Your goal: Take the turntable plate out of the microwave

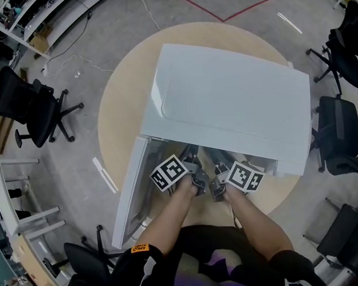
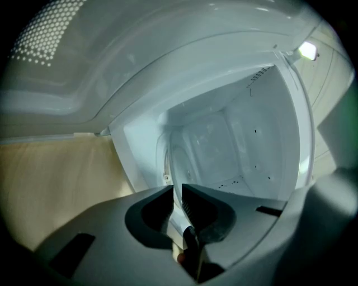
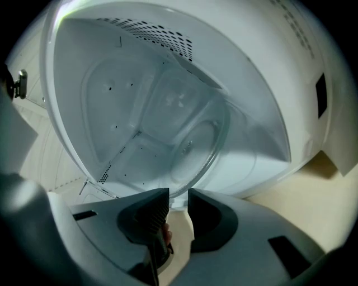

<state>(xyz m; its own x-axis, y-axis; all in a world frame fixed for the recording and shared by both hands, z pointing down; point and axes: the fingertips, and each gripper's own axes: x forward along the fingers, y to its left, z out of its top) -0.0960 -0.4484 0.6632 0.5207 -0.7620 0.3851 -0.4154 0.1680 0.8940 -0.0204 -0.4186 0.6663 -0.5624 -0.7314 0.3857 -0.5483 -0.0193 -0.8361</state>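
White and boxy, one microwave [image 1: 225,100] sits on a round beige bench [image 1: 120,113], its single door [image 1: 131,197] swung open at the view's left. The person reaches into its mouth with two tools, each carrying one cube of black-and-white square markers [image 1: 169,173], so two cubes in all. One clear glass turntable plate [image 3: 196,145] is inside the cavity, tipped up rather than lying flat, with its near rim coming out toward the opening. The left hand-held gripper [image 2: 177,192] has its jaws drawn close, with only a thin slot between them, and the plate's rim runs down through that slot, pinched there. The right hand-held gripper [image 3: 178,198] meets the same rim further round; its jaws stand slightly wider, closed on the glass edge, with the plate's disc rising just beyond the tips. At least four black office chairs [image 1: 35,109] ring the bench, one at the left and the others at the right and lower corners. Red tape [image 1: 219,13] marks two lines on the grey floor. An orange label [image 1: 140,249] on the left sleeve carries dark print too small to read, and no other writing can be made out
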